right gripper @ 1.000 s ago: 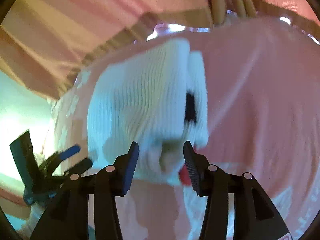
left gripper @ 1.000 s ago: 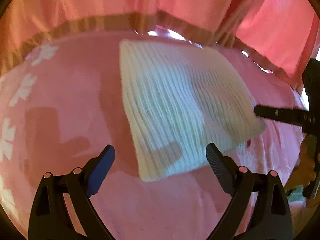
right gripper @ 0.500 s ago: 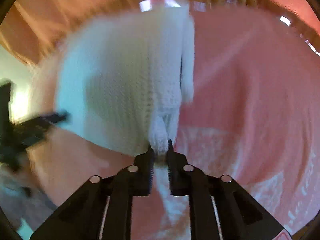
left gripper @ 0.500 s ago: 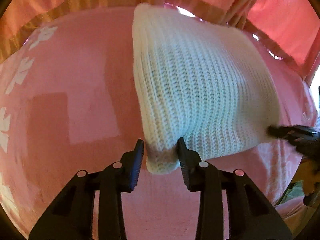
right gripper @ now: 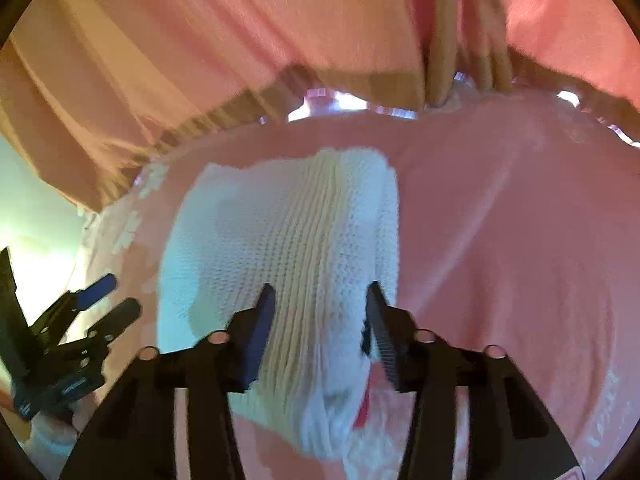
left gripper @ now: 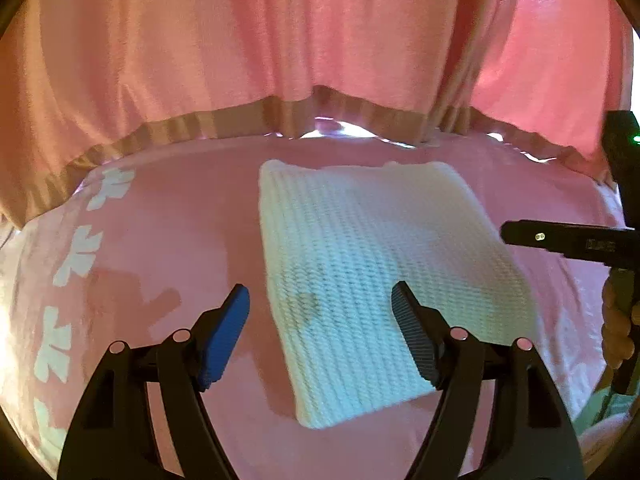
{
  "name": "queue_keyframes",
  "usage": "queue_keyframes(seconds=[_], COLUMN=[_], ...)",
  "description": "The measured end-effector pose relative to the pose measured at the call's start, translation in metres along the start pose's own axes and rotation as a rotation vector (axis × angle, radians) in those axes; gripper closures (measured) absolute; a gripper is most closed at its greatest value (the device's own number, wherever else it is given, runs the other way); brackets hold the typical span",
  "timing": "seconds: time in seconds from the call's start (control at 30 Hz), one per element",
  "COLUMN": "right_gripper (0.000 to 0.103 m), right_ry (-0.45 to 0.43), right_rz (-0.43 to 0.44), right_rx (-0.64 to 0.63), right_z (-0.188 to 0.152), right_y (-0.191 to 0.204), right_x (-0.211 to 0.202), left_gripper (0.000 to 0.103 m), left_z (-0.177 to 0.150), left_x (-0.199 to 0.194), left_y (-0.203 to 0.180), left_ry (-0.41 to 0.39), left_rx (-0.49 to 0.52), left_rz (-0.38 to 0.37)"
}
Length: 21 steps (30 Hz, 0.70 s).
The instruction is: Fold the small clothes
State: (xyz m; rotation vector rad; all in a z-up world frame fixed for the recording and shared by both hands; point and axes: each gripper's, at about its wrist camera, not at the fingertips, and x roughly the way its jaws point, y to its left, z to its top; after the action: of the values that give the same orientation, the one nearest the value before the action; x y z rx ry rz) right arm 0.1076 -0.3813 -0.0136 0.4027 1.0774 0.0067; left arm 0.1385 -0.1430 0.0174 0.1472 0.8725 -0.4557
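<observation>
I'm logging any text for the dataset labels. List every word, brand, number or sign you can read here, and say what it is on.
None can be read.
Right gripper: small pale marking on its black finger in the left wrist view, too blurred to read.
Pink blanket: white flower-like shapes along its edge, a pattern, not letters.
Pink blanket, right wrist view: faint pale marks at the lower right, blurred.
White knit garment: no label visible.

Pink bedspread (left gripper: 168,240), white knit garment (left gripper: 376,280) lying folded on it
</observation>
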Motion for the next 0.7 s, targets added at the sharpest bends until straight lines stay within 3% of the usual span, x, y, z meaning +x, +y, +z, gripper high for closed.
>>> queue_keyframes(seconds=[0.07, 0.13, 0.33, 0.43, 0.53, 0.57, 0.67, 0.7], right_gripper=[0.089, 0.089, 0.089, 0.081, 0.067, 0.063, 0.045, 0.044], right_ry=[0.075, 0.084, 0.085, 0.055, 0.050, 0.053, 0.075, 0.082], right_rz=[-0.064, -0.103, -0.101, -0.068, -0.050, -0.041, -0.035, -0.042], right_rx=[-0.004, -0.010, 0.054, 0.080, 0.084, 0.084, 0.067, 0.060], right_z=[0.000, -0.003, -0.002, -0.002, -0.007, -0.010, -0.022, -0.024], right_y=[-0.007, -0.009, -0.012, -0.013, -0.016, -0.015, -0.015, -0.016], right_x=[0.029, 0.036, 0.030, 0.016, 0.003, 0.001, -0.001, 0.002], left_gripper=[0.032, 0.032, 0.032, 0.032, 0.031, 0.027, 0.019, 0.017], left_z=[0.002, 0.002, -0.001, -0.002, -0.004, -0.004, -0.004, -0.003], left_x=[0.005, 0.009, 0.011, 0.011, 0.012, 0.012, 0.018, 0.023], left_y=[0.006, 0.012, 0.020, 0.017, 0.013, 0.013, 0.019, 0.022], left_ry=[0.028, 0.043, 0.056, 0.056, 0.065, 0.069, 0.102, 0.118], left_rx=[-0.015, -0.041, -0.061, -0.052, -0.041, -0.042, -0.109, -0.143], left_rz=[0.005, 0.011, 0.027, 0.029, 0.028, 0.024, -0.059, -0.093])
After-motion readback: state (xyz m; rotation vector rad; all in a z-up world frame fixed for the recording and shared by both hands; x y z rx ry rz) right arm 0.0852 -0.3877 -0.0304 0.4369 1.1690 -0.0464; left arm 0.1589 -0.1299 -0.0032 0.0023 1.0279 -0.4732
